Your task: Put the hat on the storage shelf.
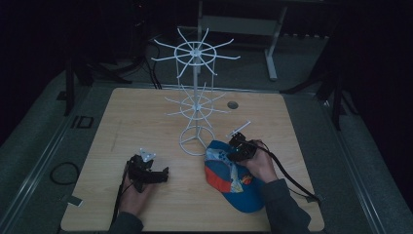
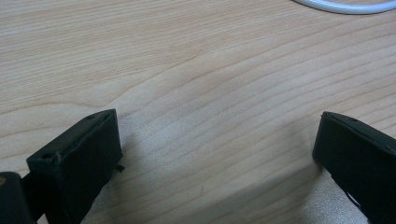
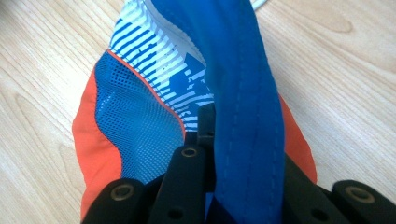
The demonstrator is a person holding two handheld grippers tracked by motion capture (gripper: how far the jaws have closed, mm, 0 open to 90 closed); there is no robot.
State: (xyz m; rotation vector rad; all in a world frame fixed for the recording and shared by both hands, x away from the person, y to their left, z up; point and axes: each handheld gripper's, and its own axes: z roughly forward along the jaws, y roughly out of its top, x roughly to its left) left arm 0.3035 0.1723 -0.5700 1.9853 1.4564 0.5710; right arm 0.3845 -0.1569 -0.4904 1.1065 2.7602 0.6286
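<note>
A light wooden table (image 1: 146,117) stands on grey floor (image 1: 34,146). The room is dim. Far behind stands a white-legged desk (image 1: 272,48).

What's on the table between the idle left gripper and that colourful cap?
Nothing: in the high view, bare wooden table separates the left gripper from the cap.

Three camera placements over one wooden table

The table (image 1: 146,112) is seen from above and in front by the high view; it is viewed closely, along black jaws, by both gripper views, the white rack (image 1: 195,97) base being shared.
</note>
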